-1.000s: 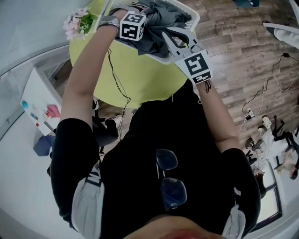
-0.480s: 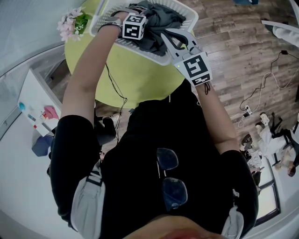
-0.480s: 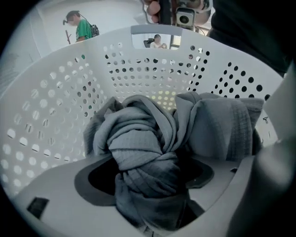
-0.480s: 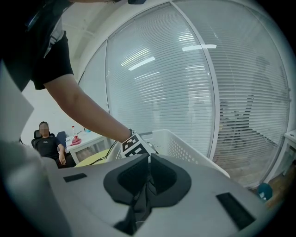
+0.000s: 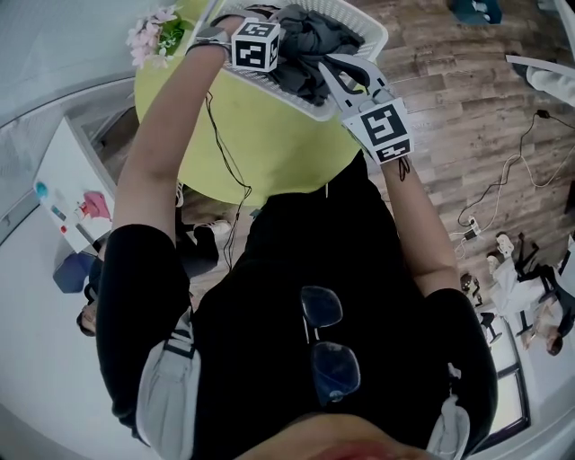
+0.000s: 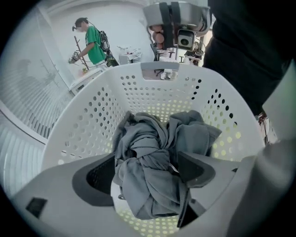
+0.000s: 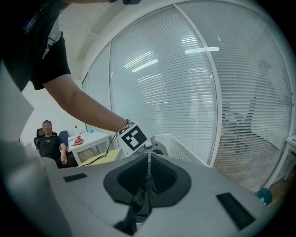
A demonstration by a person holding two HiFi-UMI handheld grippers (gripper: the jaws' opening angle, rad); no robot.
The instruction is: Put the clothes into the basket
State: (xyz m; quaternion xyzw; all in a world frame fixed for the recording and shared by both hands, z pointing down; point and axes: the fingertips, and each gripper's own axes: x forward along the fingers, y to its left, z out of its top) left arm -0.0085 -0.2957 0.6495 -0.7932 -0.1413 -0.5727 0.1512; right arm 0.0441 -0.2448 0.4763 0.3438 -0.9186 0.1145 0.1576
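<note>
A white perforated basket [image 5: 373, 27] stands on the yellow-green round table [image 5: 269, 153]. A crumpled bundle of grey clothes [image 6: 152, 157] lies inside it; in the head view part of the grey clothes [image 5: 310, 45] hangs toward the near rim. My left gripper [image 6: 147, 169] points down into the basket. Its jaws have just been opening and stand wide, with the bundle loose between them. My right gripper [image 5: 328, 67] reaches to the basket's near rim, shut on a dark fold of cloth [image 7: 141, 199].
Pink flowers [image 5: 153, 36] stand at the table's far left edge. A white desk [image 5: 72, 189] is on the left, and cables [image 5: 503, 180] lie on the wooden floor to the right. A person in green [image 6: 95, 44] stands beyond the basket. A glass wall with blinds [image 7: 185, 92] is close by.
The left gripper's marker cube shifted slightly over the basket and back. The right gripper kept its place at the rim.
</note>
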